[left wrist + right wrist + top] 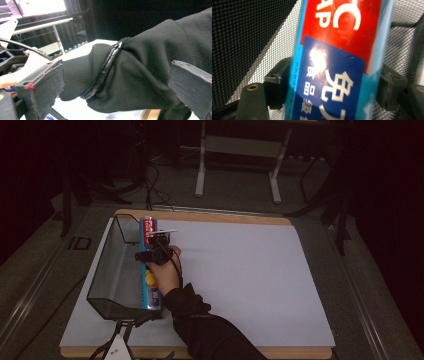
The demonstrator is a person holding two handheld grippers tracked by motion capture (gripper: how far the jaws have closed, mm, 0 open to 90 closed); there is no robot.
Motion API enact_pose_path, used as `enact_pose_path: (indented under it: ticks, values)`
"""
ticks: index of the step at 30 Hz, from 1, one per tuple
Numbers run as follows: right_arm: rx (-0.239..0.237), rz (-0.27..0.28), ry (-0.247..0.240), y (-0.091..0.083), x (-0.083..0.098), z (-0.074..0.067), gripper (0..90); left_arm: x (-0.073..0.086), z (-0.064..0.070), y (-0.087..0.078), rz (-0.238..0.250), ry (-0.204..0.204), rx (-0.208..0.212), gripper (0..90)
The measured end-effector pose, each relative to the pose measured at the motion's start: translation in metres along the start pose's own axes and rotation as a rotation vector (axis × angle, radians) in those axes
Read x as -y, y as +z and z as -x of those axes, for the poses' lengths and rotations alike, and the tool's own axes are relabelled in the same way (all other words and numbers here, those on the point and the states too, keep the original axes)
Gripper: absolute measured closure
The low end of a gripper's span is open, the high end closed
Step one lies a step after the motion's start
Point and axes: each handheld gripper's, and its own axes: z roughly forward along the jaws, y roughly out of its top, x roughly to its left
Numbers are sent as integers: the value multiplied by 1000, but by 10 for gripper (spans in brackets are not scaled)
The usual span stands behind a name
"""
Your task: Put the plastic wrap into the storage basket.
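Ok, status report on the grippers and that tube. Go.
Right gripper jaws flank blue tube in mesh basket. Left gripper open behind sleeve.

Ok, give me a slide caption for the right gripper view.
Right claw straddling a blue-and-red tube inside the black mesh basket.

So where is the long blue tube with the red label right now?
In the high view the blue tube lies at the table's left, along the right wall of the black mesh basket, between the jaws of the right gripper.
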Motion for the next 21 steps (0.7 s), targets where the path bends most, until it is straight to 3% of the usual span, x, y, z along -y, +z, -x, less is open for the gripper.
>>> enact_pose_path:
  ticks: [4,8,12,17,21]
  values:
    - [2,19,-85,-5,1,2,193,0,0,1,-1,-1,2,15]
    - [13,80,-159,-20,-4,0,178,0,1,1,-2,0,2,15]
    - [21,68,-233,-34,-6,-1,177,0,0,2,-3,-6,2,15]
    - [-14,82,-252,-52,-2,7,170,1,0,2,-2,-9,5,15]
    - [-35,74,-300,-67,4,12,155,1,0,4,-7,-8,3,15]
